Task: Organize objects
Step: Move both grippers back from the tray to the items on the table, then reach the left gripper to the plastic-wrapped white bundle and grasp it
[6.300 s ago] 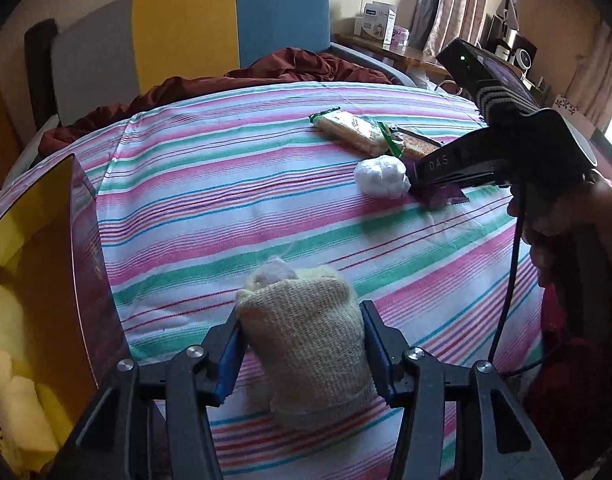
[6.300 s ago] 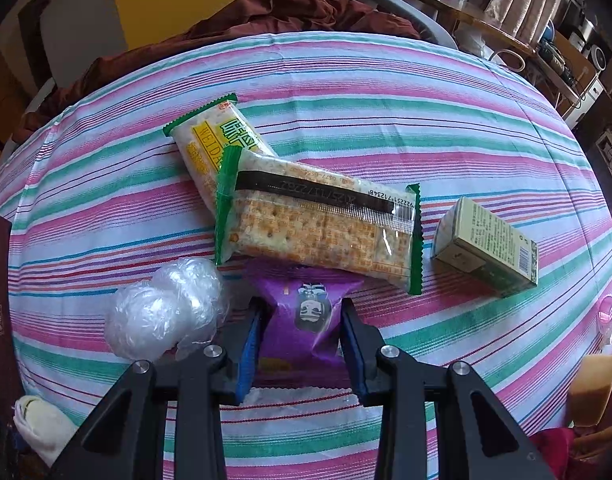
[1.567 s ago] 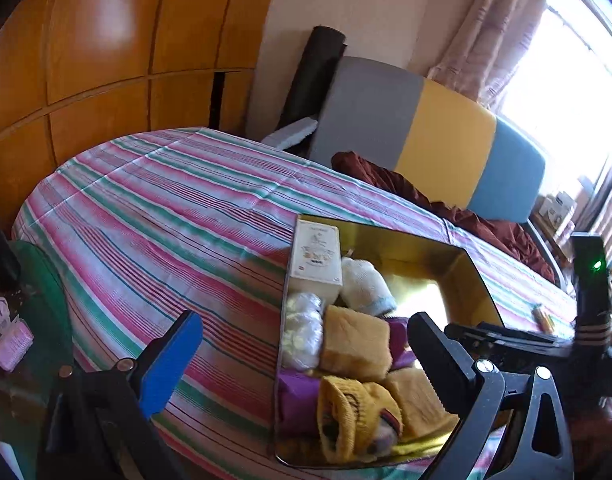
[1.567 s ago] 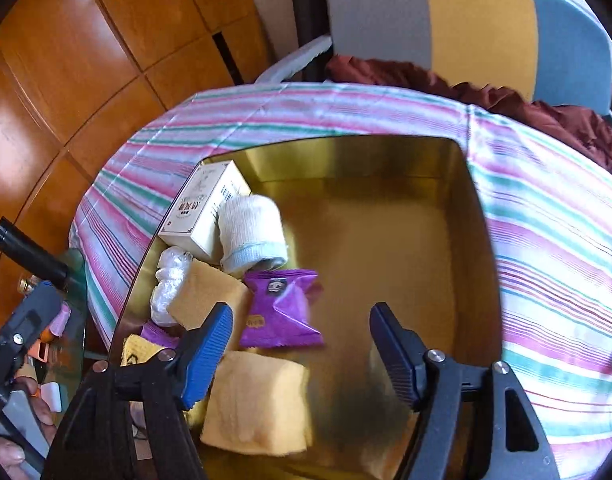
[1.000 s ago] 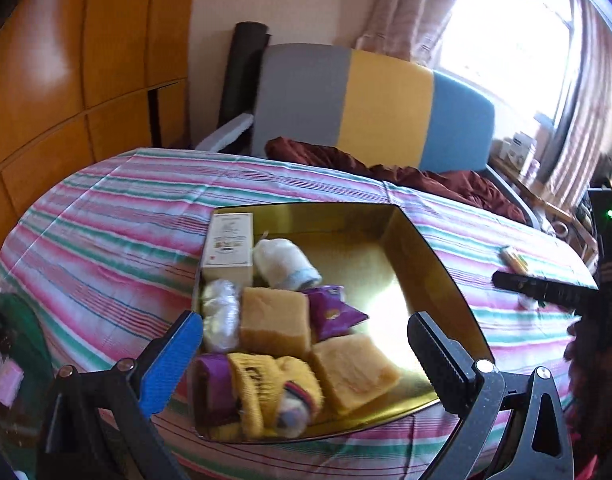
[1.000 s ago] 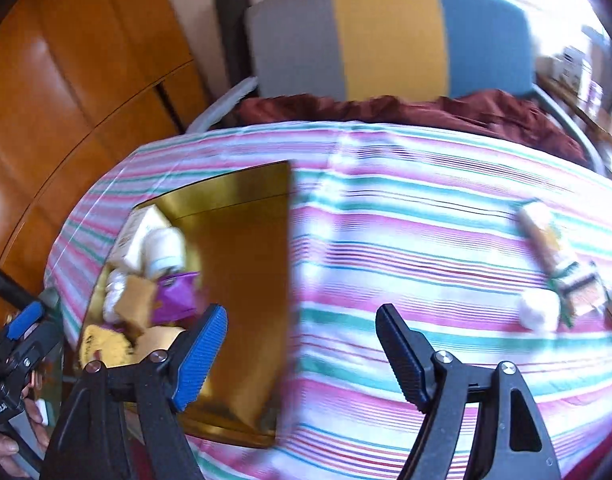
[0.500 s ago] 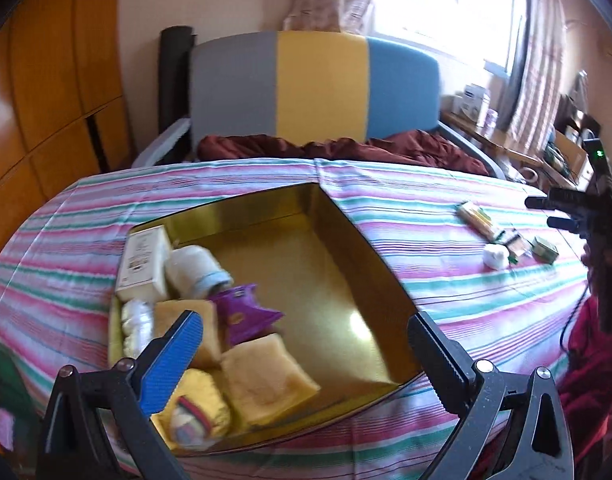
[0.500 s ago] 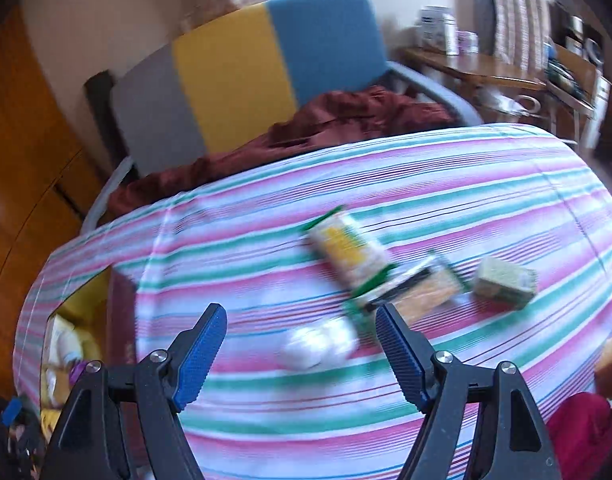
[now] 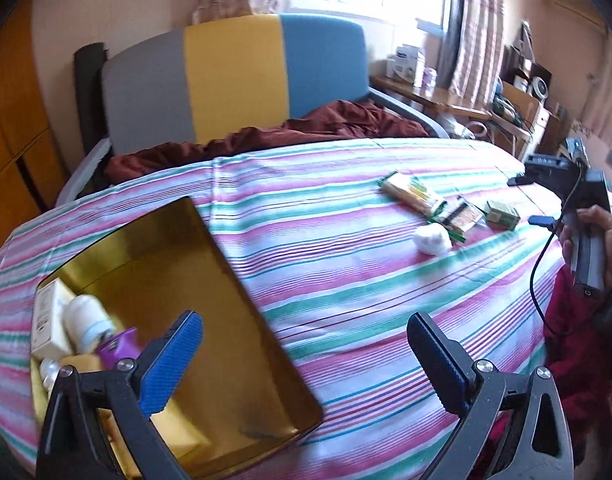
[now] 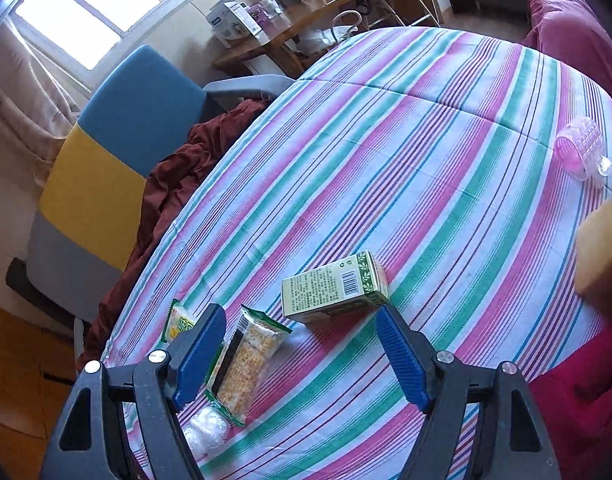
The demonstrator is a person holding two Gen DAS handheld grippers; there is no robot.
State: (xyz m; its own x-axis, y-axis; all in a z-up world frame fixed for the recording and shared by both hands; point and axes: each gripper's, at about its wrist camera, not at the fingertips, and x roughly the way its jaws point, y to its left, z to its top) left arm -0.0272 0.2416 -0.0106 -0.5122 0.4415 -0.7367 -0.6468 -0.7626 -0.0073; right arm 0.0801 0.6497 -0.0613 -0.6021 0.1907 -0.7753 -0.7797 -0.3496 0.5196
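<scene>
A gold tin box (image 9: pixel 210 280) stands on the striped tablecloth at the left, holding a white carton (image 9: pixel 48 320), a white roll (image 9: pixel 88 320), a purple packet (image 9: pixel 120 346) and yellow pieces. My left gripper (image 9: pixel 306 356) hangs open over the box's right wall, empty. My right gripper (image 10: pixel 302 344) is open and empty, just short of a green box (image 10: pixel 333 286). A cracker pack (image 10: pixel 248 360) lies by its left finger, with a yellow snack pack (image 10: pixel 180 322) and a clear plastic ball (image 10: pixel 208 432) near. In the left wrist view, a hand holds the right gripper at the far right.
A pink plastic roller (image 10: pixel 579 148) lies near the table's right edge, and a tan object (image 10: pixel 603 256) sits at the frame's right. A grey, yellow and blue chair (image 9: pixel 234 76) with a dark red cloth (image 9: pixel 306 128) stands behind the table. A cluttered side table (image 9: pixel 437 96) stands beyond.
Both grippers swung right across the table. The left view shifted from the box's middle to its right wall. The right gripper rolled and closed in on the green box and snack packs.
</scene>
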